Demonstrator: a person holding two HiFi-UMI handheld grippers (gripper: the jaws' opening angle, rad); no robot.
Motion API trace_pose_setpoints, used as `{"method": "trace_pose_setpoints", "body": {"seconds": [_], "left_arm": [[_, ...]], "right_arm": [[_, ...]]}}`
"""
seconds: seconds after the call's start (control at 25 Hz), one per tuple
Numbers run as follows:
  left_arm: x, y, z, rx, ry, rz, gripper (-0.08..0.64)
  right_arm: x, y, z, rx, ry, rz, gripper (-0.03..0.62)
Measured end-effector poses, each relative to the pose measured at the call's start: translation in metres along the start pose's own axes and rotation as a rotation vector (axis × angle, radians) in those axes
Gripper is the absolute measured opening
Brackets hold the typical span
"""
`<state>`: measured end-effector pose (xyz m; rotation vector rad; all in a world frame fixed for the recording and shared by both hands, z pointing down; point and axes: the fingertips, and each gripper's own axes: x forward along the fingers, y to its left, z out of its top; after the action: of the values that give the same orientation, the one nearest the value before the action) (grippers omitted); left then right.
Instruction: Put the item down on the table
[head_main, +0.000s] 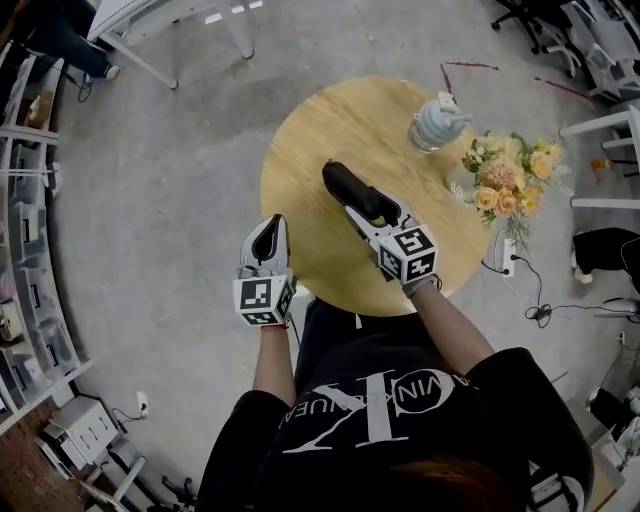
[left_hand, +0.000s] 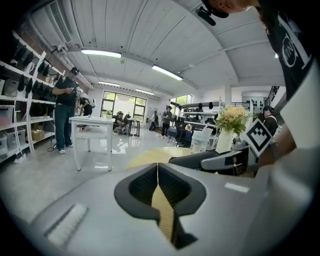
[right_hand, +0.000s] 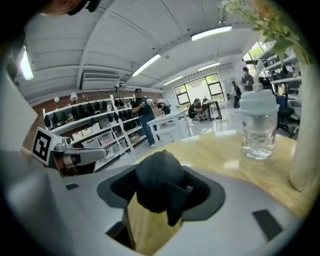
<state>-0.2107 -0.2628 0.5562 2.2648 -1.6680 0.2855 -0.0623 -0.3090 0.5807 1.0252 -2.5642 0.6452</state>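
Observation:
My right gripper is over the near part of the round wooden table, shut on a black, rounded, elongated item that sticks out past its fingertips. In the right gripper view the black item fills the gap between the jaws just above the tabletop. I cannot tell whether it touches the wood. My left gripper hangs off the table's near left edge, its jaws shut on nothing, pads pressed together. The left gripper view also shows the right gripper from the side.
A clear jar with a pale lid stands at the table's far right, with a bouquet of yellow flowers in a white vase beside it. Shelving lines the left wall. A power strip lies on the floor.

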Motion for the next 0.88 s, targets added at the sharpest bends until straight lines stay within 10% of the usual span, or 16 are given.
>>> {"method": "trace_pose_setpoints", "body": {"seconds": [0.4, 0.88], "left_arm": [[-0.013, 0.004, -0.025, -0.056, 0.033, 0.077, 0.012], [-0.031, 0.016, -0.024, -0.103, 0.022, 0.139, 0.012]], "right_arm": [[0.051, 0.002, -0.007, -0.156, 0.136, 0.059, 0.268], [0.064, -0.009, -0.023, -0.121, 0.264, 0.051, 0.268]]}}
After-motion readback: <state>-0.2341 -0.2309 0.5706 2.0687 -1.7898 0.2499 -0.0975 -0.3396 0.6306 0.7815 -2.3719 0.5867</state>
